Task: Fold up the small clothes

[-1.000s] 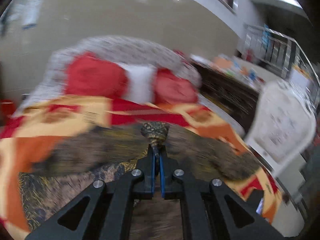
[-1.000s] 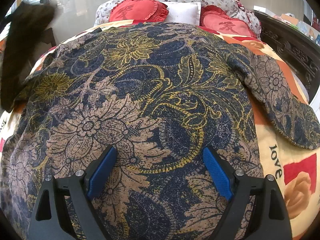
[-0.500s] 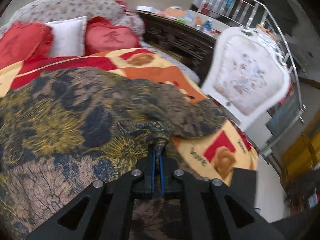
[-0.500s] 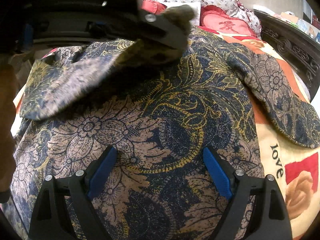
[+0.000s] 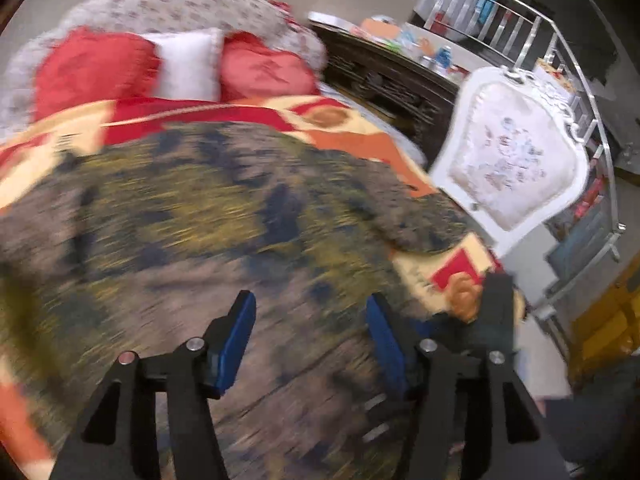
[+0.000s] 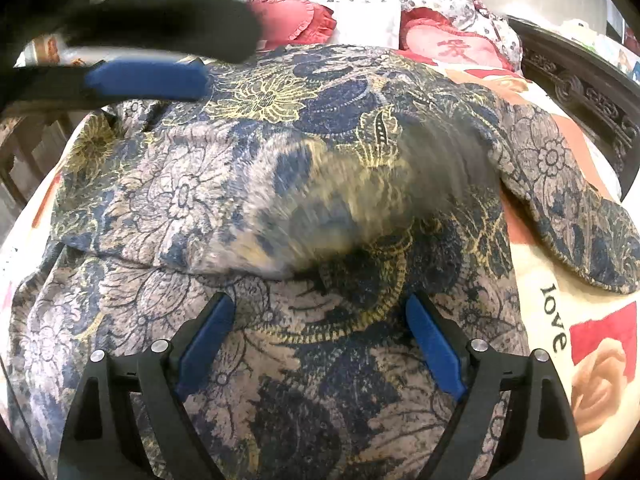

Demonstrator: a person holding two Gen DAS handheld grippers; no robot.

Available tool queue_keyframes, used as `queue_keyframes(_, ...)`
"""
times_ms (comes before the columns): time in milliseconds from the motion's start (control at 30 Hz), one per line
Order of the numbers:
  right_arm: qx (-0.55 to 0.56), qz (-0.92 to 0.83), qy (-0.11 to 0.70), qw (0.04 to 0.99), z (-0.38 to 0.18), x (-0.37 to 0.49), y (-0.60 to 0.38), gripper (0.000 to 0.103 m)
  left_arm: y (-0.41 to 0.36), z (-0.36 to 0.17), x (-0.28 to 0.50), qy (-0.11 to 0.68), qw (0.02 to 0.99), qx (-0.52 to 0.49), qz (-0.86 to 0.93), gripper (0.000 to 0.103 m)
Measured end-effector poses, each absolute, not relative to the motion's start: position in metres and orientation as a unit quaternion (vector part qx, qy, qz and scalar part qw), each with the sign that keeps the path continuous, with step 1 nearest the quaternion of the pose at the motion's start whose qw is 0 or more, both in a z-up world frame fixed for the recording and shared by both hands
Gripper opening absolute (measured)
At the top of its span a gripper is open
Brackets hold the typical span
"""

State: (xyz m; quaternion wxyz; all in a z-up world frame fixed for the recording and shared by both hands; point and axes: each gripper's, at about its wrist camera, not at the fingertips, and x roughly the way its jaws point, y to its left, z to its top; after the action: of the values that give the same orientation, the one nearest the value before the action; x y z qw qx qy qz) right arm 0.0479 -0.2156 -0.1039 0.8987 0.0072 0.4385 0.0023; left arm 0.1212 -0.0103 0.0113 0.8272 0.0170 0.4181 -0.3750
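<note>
A dark blue, gold and beige floral garment (image 6: 304,128) lies spread on the bed; it also shows, blurred, in the left wrist view (image 5: 208,216). Its left sleeve (image 6: 320,208) lies folded across the body, blurred with motion. The right sleeve (image 6: 576,208) lies out flat to the right. My left gripper (image 5: 310,320) is open and empty above the garment; it also shows at the upper left of the right wrist view (image 6: 144,76). My right gripper (image 6: 320,328) is open and empty, low over the garment's near part.
The bedspread (image 6: 592,344) is red, orange and cream with a rose print. Red and white pillows (image 5: 180,68) lie at the headboard. A white chair (image 5: 512,160), a dark wooden cabinet (image 5: 384,80) and a metal rack (image 5: 520,28) stand to the right.
My left gripper carried the left sleeve across the garment's body, then opened and let it go. My right gripper has stayed open and still.
</note>
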Motion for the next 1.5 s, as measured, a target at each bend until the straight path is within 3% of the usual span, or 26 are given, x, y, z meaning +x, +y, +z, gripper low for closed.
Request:
queue_keyframes(133,0.011,-0.002,0.456,0.890,-0.096,0.029,-0.220,0.100,0.055,-0.003,0.104,0.404,0.871,0.016,-0.280,0.061)
queue_keyframes(167,0.020,-0.003,0.450,0.893,-0.090,0.022,-0.222,0.095,0.070,-0.008,0.100,0.398,0.882,0.014,-0.254,0.061)
queue_keyframes(200,0.041,0.006,0.432,0.901,-0.082,0.014,-0.227,0.081,0.085,-0.011,0.095,0.387,0.893,0.007,-0.227,0.060)
queue_keyframes(233,0.063,0.018,0.415,0.908,-0.073,0.011,-0.230,0.072,0.098,-0.014,0.092,0.377,0.904,-0.003,-0.202,0.054)
queue_keyframes(333,0.067,0.034,0.375,0.924,-0.046,0.028,-0.231,0.059,0.131,-0.016,0.105,0.371,0.917,-0.058,-0.135,0.031)
queue_keyframes(467,0.041,0.047,0.388,0.920,-0.045,0.087,-0.228,0.044,0.134,-0.011,0.140,0.368,0.917,-0.095,-0.122,0.016)
queue_keyframes(633,0.005,-0.012,0.438,0.899,-0.091,0.124,-0.257,0.042,0.116,-0.034,0.190,0.407,0.908,-0.064,-0.081,0.016)
queue_keyframes(733,0.006,-0.002,0.414,0.910,-0.095,0.117,-0.260,0.042,0.123,-0.077,0.212,0.470,0.880,-0.058,-0.037,0.014)
queue_keyframes(900,-0.034,-0.019,0.414,0.910,-0.097,0.120,-0.245,0.044,0.120,-0.074,0.204,0.446,0.893,-0.037,-0.040,0.015)
queue_keyframes(1033,-0.032,-0.019,0.411,0.911,-0.094,0.120,-0.245,0.044,0.114,-0.048,0.177,0.418,0.907,-0.035,-0.042,0.033)
queue_keyframes(1100,-0.002,-0.005,0.412,0.911,-0.084,0.114,-0.254,0.044,0.109,-0.032,0.155,0.385,0.920,-0.041,-0.051,0.047)
queue_keyframes(1167,0.037,-0.013,0.382,0.923,-0.057,0.094,-0.277,0.044,0.100,-0.027,0.131,0.365,0.928,-0.037,-0.064,0.068)
queue_keyframes(1200,0.049,-0.018,0.358,0.932,-0.044,0.081,-0.290,0.046,0.094,-0.028,0.119,0.361,0.929,-0.028,-0.076,0.070)
queue_keyframes(1300,0.091,-0.065,0.306,0.945,-0.017,0.037,-0.360,0.072,0.072,-0.051,0.097,0.364,0.926,0.020,-0.102,0.070)
queue_keyframes(1433,0.234,-0.186,0.307,0.903,-0.029,-0.011,-0.504,0.074,0.060,-0.083,0.094,0.400,0.911,0.046,-0.091,0.071)
queue_keyframes(1500,0.321,-0.217,0.305,0.870,-0.044,-0.032,-0.562,0.074,0.060,-0.083,0.095,0.396,0.913,0.050,-0.078,0.079)
